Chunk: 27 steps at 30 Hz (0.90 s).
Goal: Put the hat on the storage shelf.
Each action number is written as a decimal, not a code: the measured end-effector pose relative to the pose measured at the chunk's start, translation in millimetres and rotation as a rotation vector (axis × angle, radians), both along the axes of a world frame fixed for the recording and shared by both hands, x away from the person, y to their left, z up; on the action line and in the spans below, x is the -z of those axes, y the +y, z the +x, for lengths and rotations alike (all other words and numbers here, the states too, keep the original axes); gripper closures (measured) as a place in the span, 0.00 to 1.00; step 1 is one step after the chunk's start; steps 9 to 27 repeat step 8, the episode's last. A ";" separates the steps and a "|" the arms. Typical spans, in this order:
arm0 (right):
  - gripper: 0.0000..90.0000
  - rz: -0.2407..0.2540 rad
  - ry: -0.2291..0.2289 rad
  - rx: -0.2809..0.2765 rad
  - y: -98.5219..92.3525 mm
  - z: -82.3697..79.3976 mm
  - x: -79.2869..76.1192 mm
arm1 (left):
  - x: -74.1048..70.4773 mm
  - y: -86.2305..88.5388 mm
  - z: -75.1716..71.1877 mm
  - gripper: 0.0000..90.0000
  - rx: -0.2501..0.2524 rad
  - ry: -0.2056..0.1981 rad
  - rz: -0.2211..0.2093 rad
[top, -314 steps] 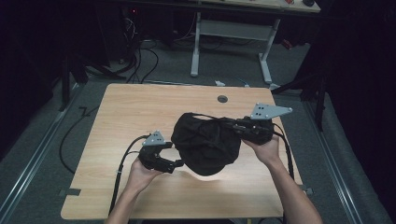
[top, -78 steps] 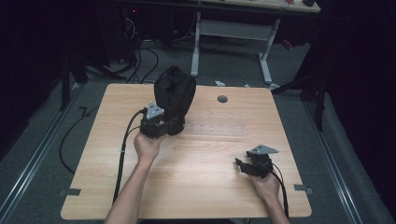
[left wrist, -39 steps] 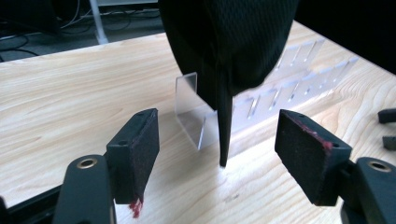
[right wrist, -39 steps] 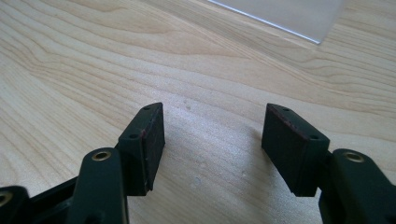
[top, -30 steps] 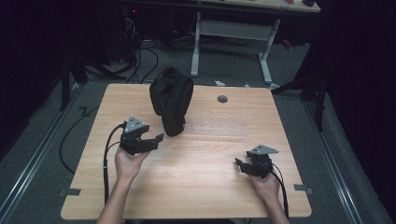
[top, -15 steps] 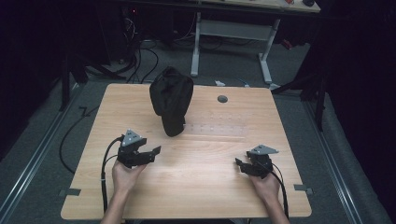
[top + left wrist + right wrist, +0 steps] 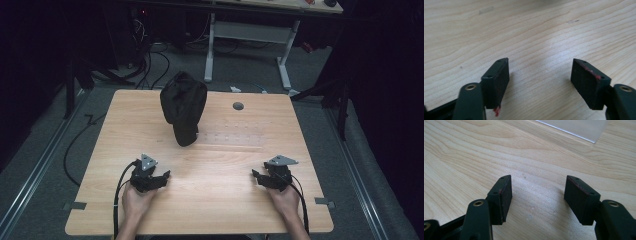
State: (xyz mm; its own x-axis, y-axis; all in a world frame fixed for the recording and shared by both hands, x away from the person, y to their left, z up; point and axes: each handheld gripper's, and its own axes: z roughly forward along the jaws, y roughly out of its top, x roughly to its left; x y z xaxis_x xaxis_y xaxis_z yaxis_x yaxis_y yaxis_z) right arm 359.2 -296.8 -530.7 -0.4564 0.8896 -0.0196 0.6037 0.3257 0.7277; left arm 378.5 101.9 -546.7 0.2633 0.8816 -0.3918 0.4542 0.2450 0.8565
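So the left gripper has dropped to the table at lower left, both it and the right gripper gaping and empty, leaving the black bag standing alone upper centre, looks done.

My high view looks forward and down over the whole table, whose wood both gripper views show close up.

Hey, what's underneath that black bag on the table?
The black bag sits on the bare wooden table, near its far edge. Whatever lies beneath or inside it is covered by the dark fabric.
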 end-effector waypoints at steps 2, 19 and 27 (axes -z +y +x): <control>0.44 0.000 0.000 0.000 0.0 0.0 0.0 | 0.0 0.1 0.0 0.35 -0.002 0.003 -0.001; 0.44 0.000 0.000 0.000 0.0 0.0 0.0 | 0.0 0.0 -0.6 0.34 -0.009 0.005 -0.004; 0.44 0.000 0.000 0.000 0.0 0.0 0.0 | 0.0 0.0 -0.6 0.34 -0.009 0.005 -0.004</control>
